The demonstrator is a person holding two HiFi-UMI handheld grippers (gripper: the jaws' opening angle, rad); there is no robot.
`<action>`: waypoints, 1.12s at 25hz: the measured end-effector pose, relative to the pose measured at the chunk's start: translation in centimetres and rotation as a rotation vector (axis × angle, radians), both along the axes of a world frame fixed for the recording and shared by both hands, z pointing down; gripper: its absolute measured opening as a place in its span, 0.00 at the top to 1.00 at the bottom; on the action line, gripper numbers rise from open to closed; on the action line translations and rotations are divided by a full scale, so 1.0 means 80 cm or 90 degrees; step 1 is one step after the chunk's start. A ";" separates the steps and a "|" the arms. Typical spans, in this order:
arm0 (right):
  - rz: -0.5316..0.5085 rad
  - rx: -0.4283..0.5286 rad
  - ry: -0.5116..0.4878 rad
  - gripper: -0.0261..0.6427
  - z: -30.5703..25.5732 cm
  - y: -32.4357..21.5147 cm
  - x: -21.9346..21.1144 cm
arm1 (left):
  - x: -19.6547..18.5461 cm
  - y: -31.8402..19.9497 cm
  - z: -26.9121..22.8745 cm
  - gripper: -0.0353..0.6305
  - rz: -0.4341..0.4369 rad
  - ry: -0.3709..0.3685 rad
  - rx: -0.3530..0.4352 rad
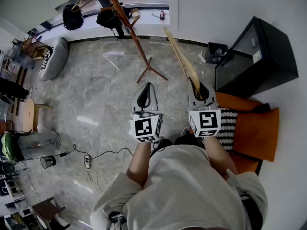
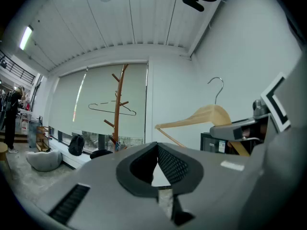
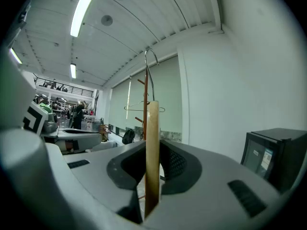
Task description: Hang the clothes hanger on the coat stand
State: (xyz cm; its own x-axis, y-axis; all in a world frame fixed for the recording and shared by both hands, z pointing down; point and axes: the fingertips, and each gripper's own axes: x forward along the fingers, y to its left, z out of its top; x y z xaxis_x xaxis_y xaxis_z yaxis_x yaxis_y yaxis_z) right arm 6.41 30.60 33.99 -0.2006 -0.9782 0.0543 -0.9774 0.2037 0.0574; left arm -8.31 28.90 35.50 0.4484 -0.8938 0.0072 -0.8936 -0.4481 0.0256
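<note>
- The pale wooden clothes hanger (image 1: 184, 63) is pinched by one arm in the right claw (image 1: 197, 89), well short of the brown wooden coat stand (image 1: 132, 30).
- Its long axis runs away from the person towards the stand, and its metal hook points up.
- The left claw (image 1: 145, 94) is pressed together and empty.
- The white label on the black cabinet (image 1: 259, 56), right of the stand, is too small to read.

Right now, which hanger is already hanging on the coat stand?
The thin wire hanger, hooked on the coat stand. The wooden hanger is not hung yet: the right gripper holds it.
</note>
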 end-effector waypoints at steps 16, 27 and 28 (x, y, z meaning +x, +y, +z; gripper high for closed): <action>0.024 -0.043 0.038 0.89 0.030 0.011 -0.079 | -0.076 0.020 0.032 0.93 0.034 -0.017 -0.030; 0.014 -0.072 0.057 0.89 0.052 -0.017 -0.100 | -0.088 -0.011 0.054 0.93 0.049 -0.009 -0.046; 0.011 -0.074 0.058 0.89 0.054 -0.026 -0.097 | -0.085 -0.019 0.055 0.93 0.046 -0.009 -0.048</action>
